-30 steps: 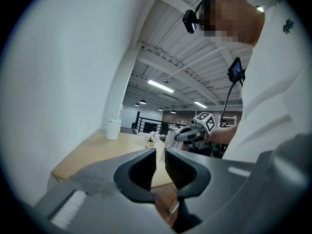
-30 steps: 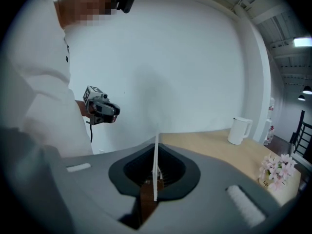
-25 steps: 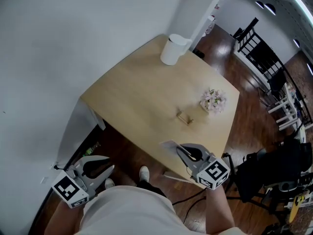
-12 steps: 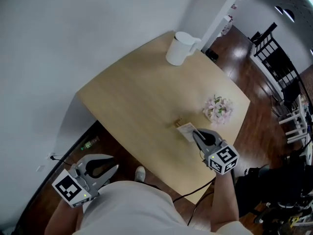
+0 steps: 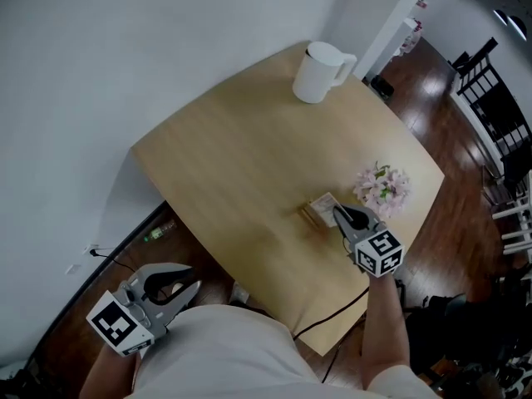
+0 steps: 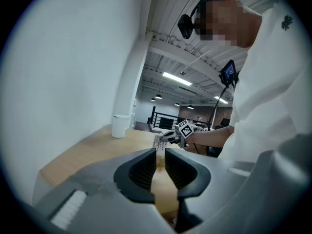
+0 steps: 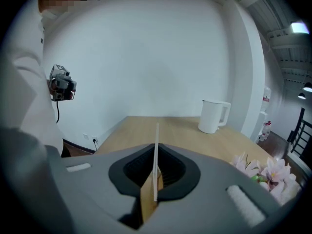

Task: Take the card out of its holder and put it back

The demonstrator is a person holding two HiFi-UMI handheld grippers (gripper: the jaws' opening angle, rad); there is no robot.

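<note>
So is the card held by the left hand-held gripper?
No, the card is pinched edge-on in the right hand-held gripper; the left hand-held gripper holds nothing.

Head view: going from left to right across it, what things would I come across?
The left hand-held gripper → white jug with a handle → bunch of pink flowers. Left out: the white card and the right hand-held gripper gripping it, which overlap jug and flowers.

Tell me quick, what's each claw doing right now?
Left claw: open only a narrow gap, nothing in it.
Right claw: closed on the card.
</note>
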